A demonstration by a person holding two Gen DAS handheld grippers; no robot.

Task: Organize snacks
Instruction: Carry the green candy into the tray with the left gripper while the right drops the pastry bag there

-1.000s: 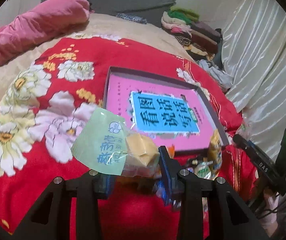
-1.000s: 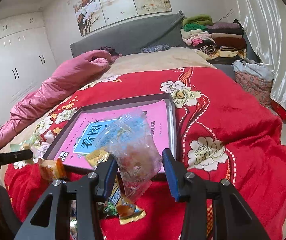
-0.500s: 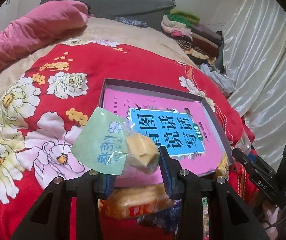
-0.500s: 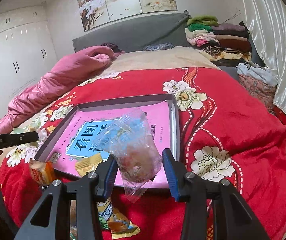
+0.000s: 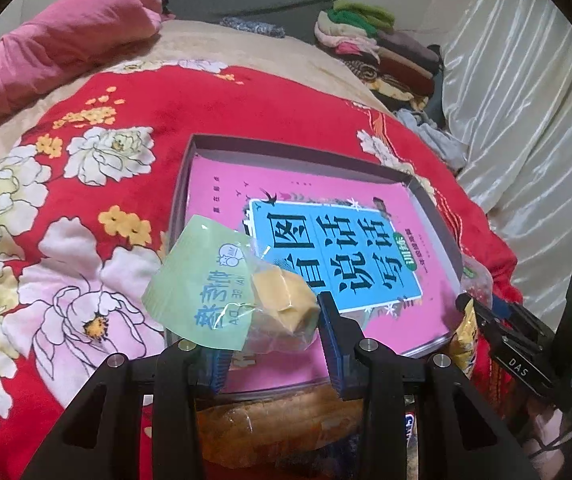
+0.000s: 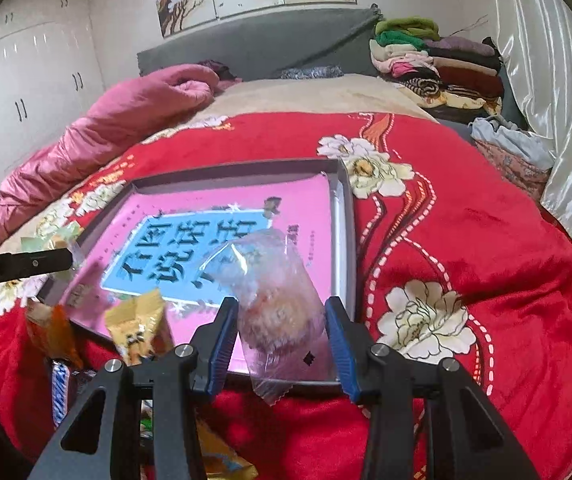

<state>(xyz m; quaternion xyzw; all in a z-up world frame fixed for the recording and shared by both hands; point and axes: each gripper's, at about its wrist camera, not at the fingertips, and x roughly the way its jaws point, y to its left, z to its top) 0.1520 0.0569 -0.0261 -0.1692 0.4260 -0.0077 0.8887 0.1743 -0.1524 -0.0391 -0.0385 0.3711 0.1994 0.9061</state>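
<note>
Recording forward travel of both tools since a second ago: now hanging over the near edge of the box [image 5: 306, 156], with the loose snack pile dropping below it in both views.

Finding the left tool [image 5: 269, 328] pinching the green-labelled packet [image 5: 205, 292] at its clear lower end, around the yellow cake piece inside; holding it above the near left corner of the box. Finding the right tool [image 6: 281, 308] clamping the clear packet [image 6: 273, 280] across its filled middle, above the near right corner of the box, with the crimped tail hanging below the fingers.

Noting the pink book [image 5: 225, 184] lying flat inside the box and covering its floor, and the box resting on the red blanket [image 5: 205, 112]. Noting an orange packet [image 5: 277, 428] and a yellow packet [image 6: 137, 324] lying just short of the near edge of the box.

Judging both held packets to be light, soft and crushable, with slick film wrappers. Advising light pressure only, taking hold across the filled part or at the sealed end, not on the loose flap. Expecting a released packet to slide on the glossy cover, so recommending release low over the box.
</note>
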